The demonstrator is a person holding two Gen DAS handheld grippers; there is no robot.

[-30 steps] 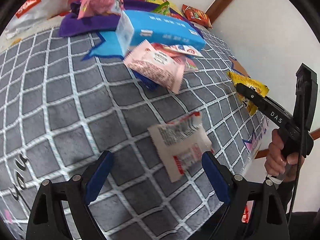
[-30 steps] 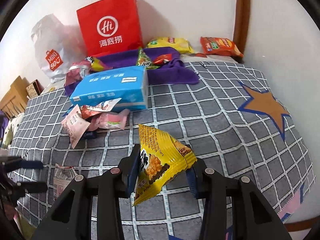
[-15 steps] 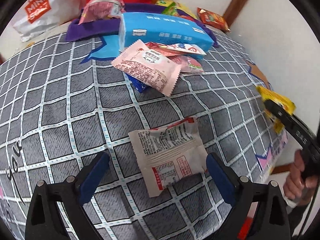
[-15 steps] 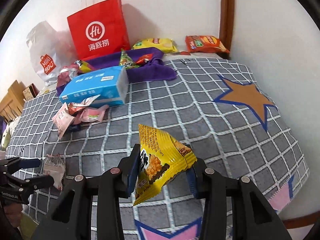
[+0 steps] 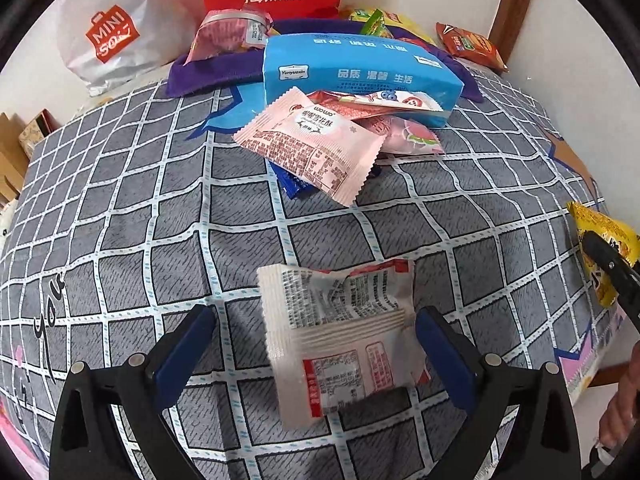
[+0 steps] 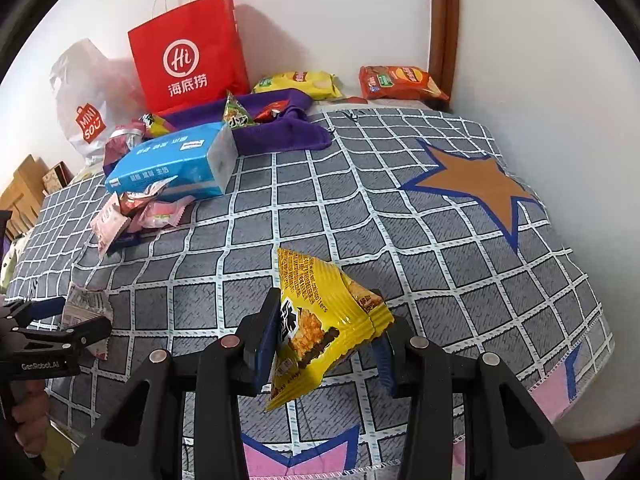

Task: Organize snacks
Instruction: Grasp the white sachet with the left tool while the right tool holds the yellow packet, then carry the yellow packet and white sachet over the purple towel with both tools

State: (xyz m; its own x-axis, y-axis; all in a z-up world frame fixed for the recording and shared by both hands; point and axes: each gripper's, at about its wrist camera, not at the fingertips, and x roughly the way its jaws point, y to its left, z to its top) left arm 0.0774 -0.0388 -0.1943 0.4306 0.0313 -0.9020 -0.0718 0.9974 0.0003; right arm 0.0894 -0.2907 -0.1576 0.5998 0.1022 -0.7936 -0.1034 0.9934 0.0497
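Observation:
My left gripper [image 5: 316, 332] is open, its blue pads on either side of a white snack packet [image 5: 340, 340] that lies on the grey checked bedspread [image 5: 120, 240]. The packet [image 6: 86, 306] and left gripper [image 6: 60, 320] also show at the left edge of the right wrist view. My right gripper [image 6: 324, 340] is shut on a yellow snack bag [image 6: 320, 320] and holds it above the bedspread [image 6: 360, 220]. That bag [image 5: 604, 252] shows at the right edge of the left wrist view.
A blue tissue pack [image 5: 360, 76] lies farther back with pink and red packets [image 5: 312, 144] against it. Behind are a purple cloth [image 6: 280, 128], a red paper bag [image 6: 188, 68], a white Miniso bag [image 6: 80, 108], and yellow [image 6: 300, 82] and red [image 6: 400, 82] chip bags by the wall.
My left gripper has moved forward, so the white packet now lies between its open pads. My right gripper has held the yellow bag throughout and shifted slightly.

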